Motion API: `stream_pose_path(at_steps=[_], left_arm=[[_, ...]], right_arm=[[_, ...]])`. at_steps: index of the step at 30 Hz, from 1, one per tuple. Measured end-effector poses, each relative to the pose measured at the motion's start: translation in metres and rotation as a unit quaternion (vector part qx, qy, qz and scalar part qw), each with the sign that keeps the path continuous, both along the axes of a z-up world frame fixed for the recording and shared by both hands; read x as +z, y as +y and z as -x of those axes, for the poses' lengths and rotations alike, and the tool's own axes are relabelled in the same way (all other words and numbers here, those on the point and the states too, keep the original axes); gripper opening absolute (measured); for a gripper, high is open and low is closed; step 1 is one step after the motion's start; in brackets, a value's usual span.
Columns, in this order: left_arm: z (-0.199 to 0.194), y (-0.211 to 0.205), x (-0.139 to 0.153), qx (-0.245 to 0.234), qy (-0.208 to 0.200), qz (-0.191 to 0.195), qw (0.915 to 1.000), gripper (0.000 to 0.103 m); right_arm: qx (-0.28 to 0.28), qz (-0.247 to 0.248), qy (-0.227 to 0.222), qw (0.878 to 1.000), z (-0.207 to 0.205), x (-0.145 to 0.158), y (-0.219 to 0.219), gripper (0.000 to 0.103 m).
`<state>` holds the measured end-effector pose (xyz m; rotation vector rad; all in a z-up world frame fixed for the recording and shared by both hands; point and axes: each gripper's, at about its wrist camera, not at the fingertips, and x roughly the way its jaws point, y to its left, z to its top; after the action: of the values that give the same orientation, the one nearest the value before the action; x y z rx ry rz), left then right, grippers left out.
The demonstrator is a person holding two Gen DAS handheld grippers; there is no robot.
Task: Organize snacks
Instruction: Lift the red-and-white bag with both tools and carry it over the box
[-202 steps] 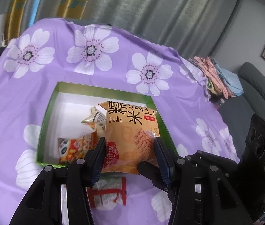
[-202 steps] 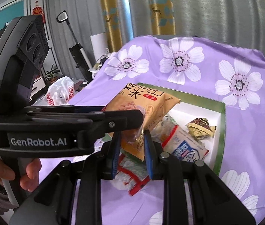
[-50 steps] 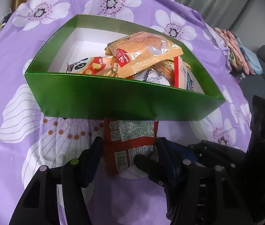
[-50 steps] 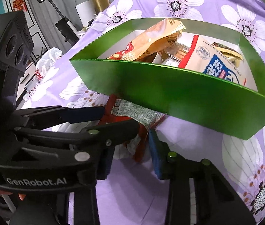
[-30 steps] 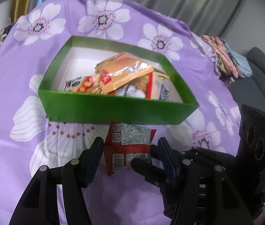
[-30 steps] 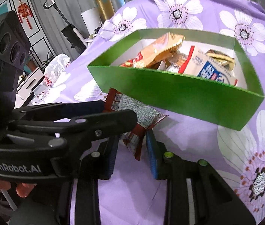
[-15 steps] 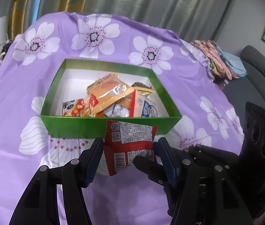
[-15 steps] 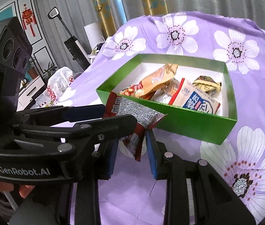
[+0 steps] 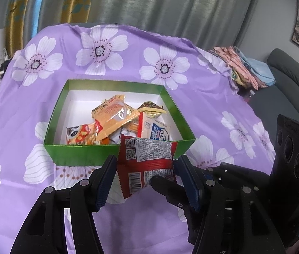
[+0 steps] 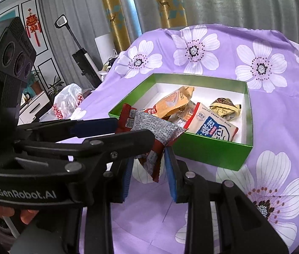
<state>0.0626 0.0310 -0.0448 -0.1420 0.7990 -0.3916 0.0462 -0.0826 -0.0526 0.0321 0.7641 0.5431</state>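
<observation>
Left wrist: both grippers pinch red packet (above cloth).

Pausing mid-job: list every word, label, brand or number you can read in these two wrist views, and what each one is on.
"GenRobot.AI": white lettering on the black body of the left gripper, in the right wrist view.
Red foil snack packet held in both grippers: QR codes, barcode and fine print, too small to read.
White-and-blue snack packet in the green cardboard box: large characters, too blurred to read.
</observation>
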Motion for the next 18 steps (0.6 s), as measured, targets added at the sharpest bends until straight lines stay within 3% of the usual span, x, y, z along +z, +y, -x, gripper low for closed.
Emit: stream_pose_path(at_steps=[18], left_arm=[[-0.017,-0.006,0.019,-0.003,-0.024,-0.010,0.9997,0.060]], right_arm=[[-0.004,-0.003,-0.024,1.000,-0.014,0.016,-0.002,0.031]])
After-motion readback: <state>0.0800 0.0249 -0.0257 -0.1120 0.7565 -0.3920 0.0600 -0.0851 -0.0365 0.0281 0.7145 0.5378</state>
